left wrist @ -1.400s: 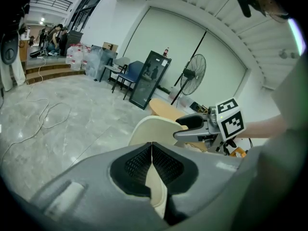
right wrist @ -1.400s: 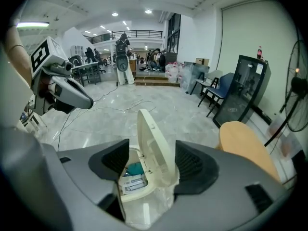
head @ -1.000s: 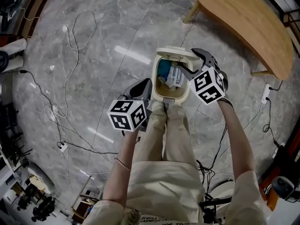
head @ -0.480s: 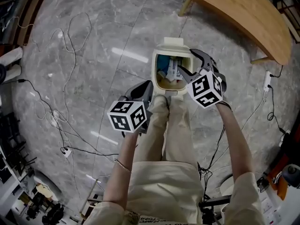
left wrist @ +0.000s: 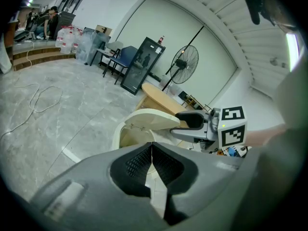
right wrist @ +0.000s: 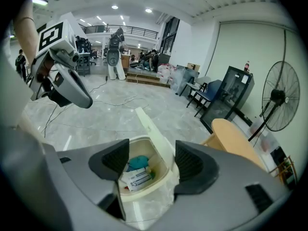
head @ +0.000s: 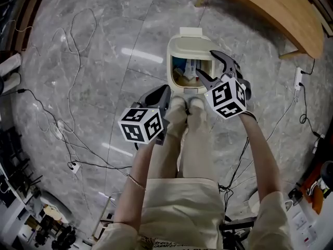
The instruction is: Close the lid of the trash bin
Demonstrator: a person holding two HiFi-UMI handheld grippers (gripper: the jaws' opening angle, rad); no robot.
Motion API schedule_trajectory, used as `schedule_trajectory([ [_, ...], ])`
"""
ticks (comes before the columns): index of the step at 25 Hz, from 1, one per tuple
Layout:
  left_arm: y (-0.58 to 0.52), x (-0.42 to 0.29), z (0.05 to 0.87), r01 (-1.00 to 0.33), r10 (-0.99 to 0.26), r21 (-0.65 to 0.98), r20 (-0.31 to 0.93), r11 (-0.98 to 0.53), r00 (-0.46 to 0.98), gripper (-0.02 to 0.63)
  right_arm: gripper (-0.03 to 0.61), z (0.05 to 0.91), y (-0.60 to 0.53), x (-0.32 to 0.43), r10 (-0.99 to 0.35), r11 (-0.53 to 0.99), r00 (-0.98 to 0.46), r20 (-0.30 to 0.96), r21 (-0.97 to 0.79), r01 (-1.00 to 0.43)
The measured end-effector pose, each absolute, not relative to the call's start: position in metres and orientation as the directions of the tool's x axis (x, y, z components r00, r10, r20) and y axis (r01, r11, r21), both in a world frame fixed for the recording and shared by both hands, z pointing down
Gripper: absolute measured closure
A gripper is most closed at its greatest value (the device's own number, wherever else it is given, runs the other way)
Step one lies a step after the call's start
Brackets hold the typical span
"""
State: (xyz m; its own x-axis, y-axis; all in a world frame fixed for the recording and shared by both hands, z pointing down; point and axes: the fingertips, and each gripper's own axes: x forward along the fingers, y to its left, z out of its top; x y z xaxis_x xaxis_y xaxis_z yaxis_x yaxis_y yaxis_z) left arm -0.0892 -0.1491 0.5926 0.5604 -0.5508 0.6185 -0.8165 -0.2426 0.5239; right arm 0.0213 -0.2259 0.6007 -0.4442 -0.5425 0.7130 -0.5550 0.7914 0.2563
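A cream trash bin (head: 177,82) stands on the floor just beyond the person's shoes. Its lid (head: 190,47) leans partway over the opening, hinged at the far side. Inside lie a blue item and a white carton (right wrist: 137,177). My right gripper (head: 207,64) is open at the bin's right rim; in the right gripper view the bin (right wrist: 159,184) and the tilted lid (right wrist: 153,131) show between the jaws. My left gripper (head: 164,91) is shut with nothing in it, left of the bin and apart from it. The left gripper view shows the lid (left wrist: 153,119) and the right gripper (left wrist: 195,124).
A curved wooden table (head: 270,9) stands beyond the bin at the right. Cables (head: 67,51) trail over the grey marble floor at the left. The person's legs and shoes (head: 183,106) touch the bin's near side. A fan (right wrist: 276,100) and a dark cabinet (right wrist: 230,97) stand further off.
The lid has tipped down from nearly upright to partway over the opening. My right gripper stays by the bin's right rim; the left one has barely moved.
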Motion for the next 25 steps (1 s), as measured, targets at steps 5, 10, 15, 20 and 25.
schedule_trajectory([
  [5,-0.138,-0.085,0.596,-0.817,-0.555,0.531,0.619,-0.225,0.555,0.591,0.278,0.607,-0.213,0.022,-0.531,0.797,-0.457,0.714,0.238,-0.555],
  [10,-0.132,-0.081,0.603,-0.824,-0.569,0.534,0.624,-0.19,0.535,0.591,0.278,0.613,-0.202,0.022,-0.503,0.812,-0.491,0.712,0.193,-0.551],
  [15,-0.125,-0.079,0.607,-0.827,-0.593,0.546,0.624,-0.136,0.509,0.591,0.278,0.626,-0.183,0.021,-0.445,0.847,-0.516,0.732,0.157,-0.507],
  [20,-0.119,-0.076,0.612,-0.827,-0.612,0.554,0.623,-0.093,0.486,0.591,0.284,0.637,-0.172,0.019,-0.392,0.857,-0.554,0.734,0.073,-0.51],
  [25,-0.11,-0.075,0.619,-0.825,-0.62,0.561,0.627,-0.06,0.472,0.591,0.318,0.654,-0.16,0.02,-0.339,0.847,-0.574,0.745,-0.023,-0.531],
])
